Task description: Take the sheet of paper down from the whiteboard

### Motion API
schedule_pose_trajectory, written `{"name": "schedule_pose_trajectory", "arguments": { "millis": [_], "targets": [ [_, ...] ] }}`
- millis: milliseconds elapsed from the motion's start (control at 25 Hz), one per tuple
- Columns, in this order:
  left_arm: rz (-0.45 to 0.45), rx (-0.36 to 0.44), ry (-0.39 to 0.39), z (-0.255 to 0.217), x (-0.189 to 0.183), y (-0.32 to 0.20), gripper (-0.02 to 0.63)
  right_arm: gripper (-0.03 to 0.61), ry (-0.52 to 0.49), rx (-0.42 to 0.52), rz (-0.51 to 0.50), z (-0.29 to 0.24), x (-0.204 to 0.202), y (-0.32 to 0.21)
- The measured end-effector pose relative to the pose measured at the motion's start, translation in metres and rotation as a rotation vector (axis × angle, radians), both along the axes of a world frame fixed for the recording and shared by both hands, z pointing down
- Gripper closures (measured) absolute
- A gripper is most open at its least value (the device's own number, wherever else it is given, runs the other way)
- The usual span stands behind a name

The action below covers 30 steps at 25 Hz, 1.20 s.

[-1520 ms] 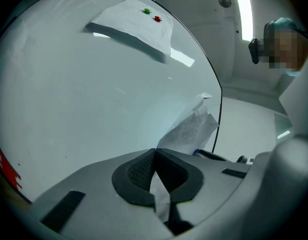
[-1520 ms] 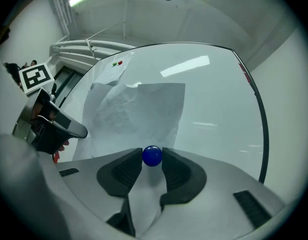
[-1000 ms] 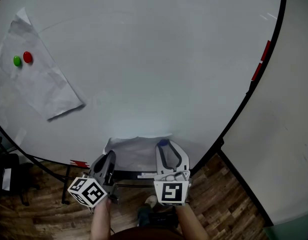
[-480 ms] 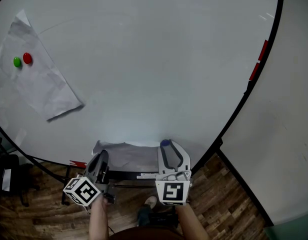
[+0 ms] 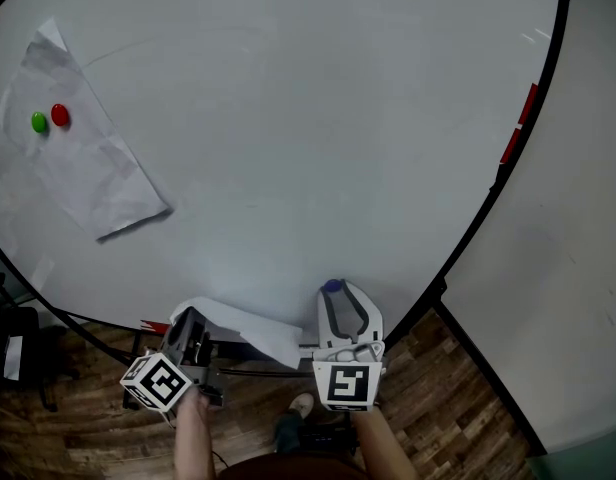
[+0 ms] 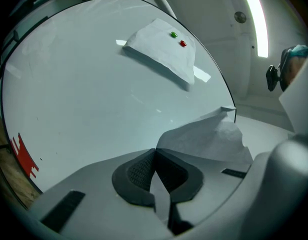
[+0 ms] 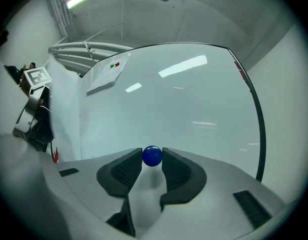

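Note:
My left gripper (image 5: 191, 326) is shut on a corner of a loose white sheet of paper (image 5: 250, 330). The sheet curls off the bottom edge of the whiteboard (image 5: 308, 118). In the left gripper view the sheet (image 6: 209, 139) rises crumpled from the closed pads (image 6: 139, 171). Held still near the board's lower edge, my right gripper (image 5: 335, 293) is shut on a small blue magnet (image 7: 152, 156). A second, creased sheet (image 5: 73, 148) stays on the board at upper left under a green magnet (image 5: 39, 122) and a red magnet (image 5: 60, 115).
Red markings (image 5: 518, 128) run along the board's dark right rim. A pale wall (image 5: 568, 268) stands to the right. Below me lie a wooden floor (image 5: 438, 388) and the board's dark stand (image 5: 258, 350).
My left gripper has moved left and rolled, and the sheet has gone from flat against the board's bottom to a curl pulled away from it. The right gripper has kept still.

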<state>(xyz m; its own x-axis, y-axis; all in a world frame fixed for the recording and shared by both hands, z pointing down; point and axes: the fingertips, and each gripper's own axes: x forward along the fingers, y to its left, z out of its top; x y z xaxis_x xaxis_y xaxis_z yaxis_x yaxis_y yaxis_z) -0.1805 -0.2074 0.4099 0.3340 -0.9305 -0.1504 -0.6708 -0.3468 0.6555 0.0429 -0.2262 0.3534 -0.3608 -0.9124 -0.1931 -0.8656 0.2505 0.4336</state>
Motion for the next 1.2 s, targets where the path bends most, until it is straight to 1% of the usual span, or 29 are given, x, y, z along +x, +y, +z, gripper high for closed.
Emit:
{"name": "schedule_pose_trajectory", "arguments": {
  "millis": [240, 400, 560, 760, 920, 1200],
  "targets": [
    [0.000, 0.008, 0.015, 0.0003, -0.0023, 0.0006, 0.591, 0.440, -0.008, -0.009, -0.003, 0.0018, 0.0005, 0.0008],
    [0.000, 0.003, 0.017, 0.0008, -0.0028, 0.0002, 0.591, 0.440, -0.010, -0.035, 0.012, 0.0038, 0.0029, 0.0006],
    [0.000, 0.005, 0.017, 0.0009, -0.0037, -0.0002, 0.591, 0.440, -0.010, -0.006, 0.006, 0.0021, 0.0017, 0.0002],
    [0.004, 0.014, 0.032, -0.0012, -0.0051, -0.0004, 0.591, 0.440, -0.001, -0.030, 0.018, 0.0036, 0.0012, 0.0000],
    [0.004, 0.015, 0.033, -0.0009, -0.0054, -0.0011, 0.591, 0.440, -0.002, -0.015, 0.018, 0.0042, 0.0009, -0.0014],
    [0.006, 0.009, 0.033, 0.0007, -0.0043, -0.0032, 0.590, 0.441, 0.009, -0.034, 0.023, 0.0065, 0.0012, -0.0020]
  ]
}}
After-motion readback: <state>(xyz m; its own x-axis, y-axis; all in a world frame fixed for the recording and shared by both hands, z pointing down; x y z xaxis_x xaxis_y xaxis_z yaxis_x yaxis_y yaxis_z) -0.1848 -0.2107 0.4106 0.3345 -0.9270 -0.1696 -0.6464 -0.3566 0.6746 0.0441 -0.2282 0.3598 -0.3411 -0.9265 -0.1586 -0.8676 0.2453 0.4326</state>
